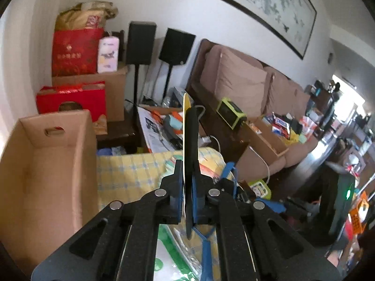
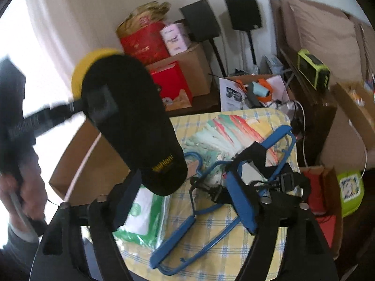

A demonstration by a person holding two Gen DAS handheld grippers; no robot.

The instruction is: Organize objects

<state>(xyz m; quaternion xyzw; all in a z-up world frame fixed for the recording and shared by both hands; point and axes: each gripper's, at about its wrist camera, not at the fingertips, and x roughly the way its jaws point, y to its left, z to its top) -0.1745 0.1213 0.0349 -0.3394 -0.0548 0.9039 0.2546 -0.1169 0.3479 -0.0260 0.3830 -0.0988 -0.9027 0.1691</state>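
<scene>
A black insole [image 1: 189, 140] with a yellow underside stands edge-on in the left wrist view, and my left gripper [image 1: 187, 171] is shut on its lower part. The right wrist view shows the same insole [image 2: 140, 135] flat-on, raised above the table. There the left gripper [image 2: 100, 106] clamps it from the left, blurred. My right gripper [image 2: 185, 185] stands open and wide. The insole's printed end hangs close to its left finger [image 2: 126, 201], and neither pad presses on it.
An open cardboard box [image 1: 46, 164] [image 2: 93, 168] stands left of the yellow checked table [image 1: 131, 171] [image 2: 211, 234]. On the table lie a blue hanger [image 2: 187, 229], a black buckled strap [image 2: 281, 180] and a green-white packet [image 2: 145, 217]. A brown sofa [image 1: 246, 82] fills the right.
</scene>
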